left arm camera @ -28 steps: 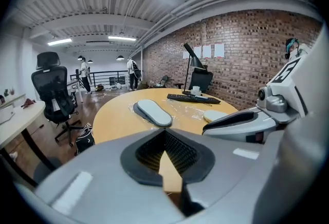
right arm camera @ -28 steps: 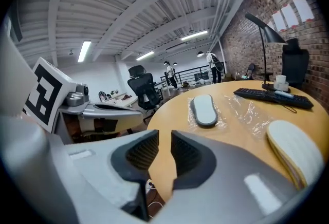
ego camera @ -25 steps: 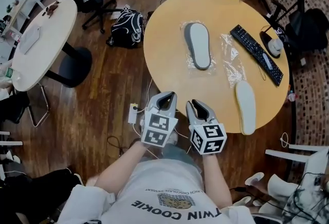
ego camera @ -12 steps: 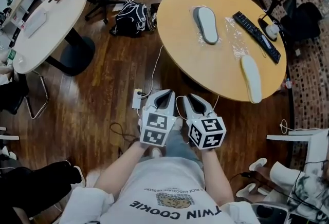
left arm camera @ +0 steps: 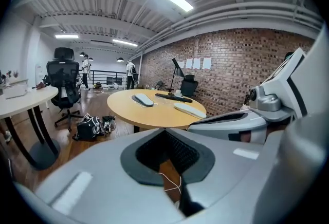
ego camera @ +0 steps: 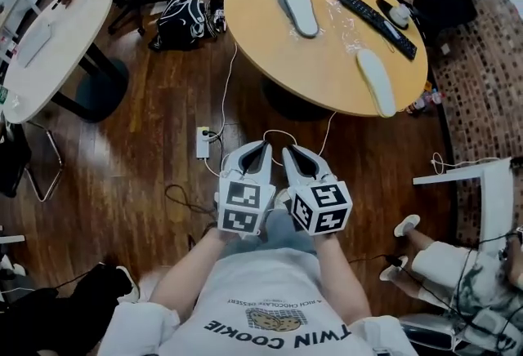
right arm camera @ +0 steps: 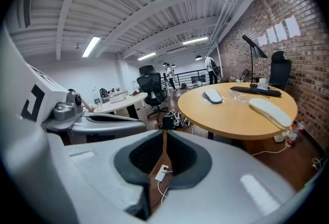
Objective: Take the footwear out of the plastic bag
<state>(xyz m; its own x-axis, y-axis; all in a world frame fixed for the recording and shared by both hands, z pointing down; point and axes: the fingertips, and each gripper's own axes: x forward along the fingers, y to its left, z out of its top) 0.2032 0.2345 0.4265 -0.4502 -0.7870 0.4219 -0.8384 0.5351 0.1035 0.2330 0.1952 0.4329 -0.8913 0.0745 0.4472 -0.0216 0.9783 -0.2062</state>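
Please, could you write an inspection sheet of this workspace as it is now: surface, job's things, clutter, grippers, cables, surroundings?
Surface: round wooden table, out ahead of both grippers.
Job's things: grey slipper on or in a clear plastic bag, cannot tell which; second plastic bag lying flat; white slipper bare near the table's edge.
Clutter: black keyboard on the table.
Grippers: left gripper and right gripper side by side over the wooden floor, both shut, nothing between the jaws; the right's have just been closing.
Cables: white power strip and loose cables on the floor.
Surroundings: white table, black backpack.
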